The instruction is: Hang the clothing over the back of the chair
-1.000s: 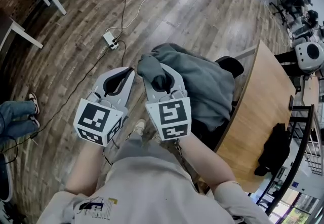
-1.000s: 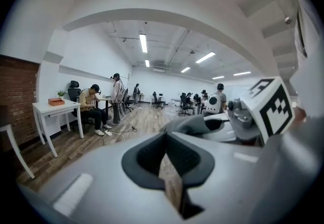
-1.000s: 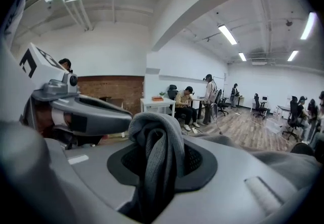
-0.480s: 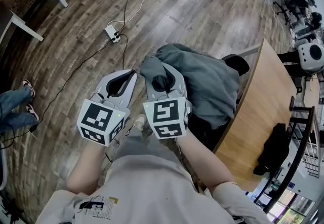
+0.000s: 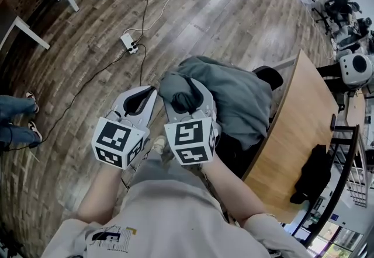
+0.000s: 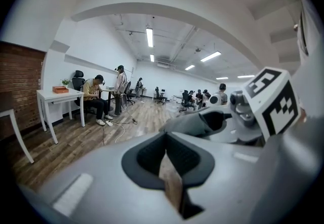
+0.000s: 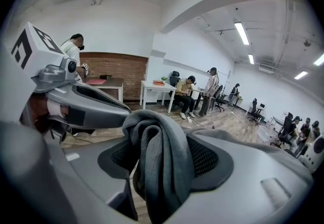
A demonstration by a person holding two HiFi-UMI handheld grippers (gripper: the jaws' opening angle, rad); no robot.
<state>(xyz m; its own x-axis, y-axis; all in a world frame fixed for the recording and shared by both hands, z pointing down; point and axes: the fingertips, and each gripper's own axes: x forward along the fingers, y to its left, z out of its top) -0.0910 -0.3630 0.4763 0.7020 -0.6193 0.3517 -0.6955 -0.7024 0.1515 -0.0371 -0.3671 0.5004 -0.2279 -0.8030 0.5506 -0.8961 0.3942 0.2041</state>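
Grey garment (image 5: 239, 96): draped over the dark chair (image 5: 270, 77) at frame centre, beside the wooden desk (image 5: 295, 128) at right.
Right gripper (image 5: 187, 92): jaws have just been opening, with one fold of the garment lying loosely between them.
Left gripper (image 5: 143, 94): jaws together, empty, just left of the garment.

The person wears a pale beige short-sleeved T-shirt (image 5: 163, 216) with a small dark-and-yellow print (image 5: 112, 234), perhaps a logo. The left hand-held gripper (image 5: 149, 90) and right hand-held gripper (image 5: 184, 89) have light grey shells, dark dimpled pads and a white cube (image 5: 118, 143) of black square markers.
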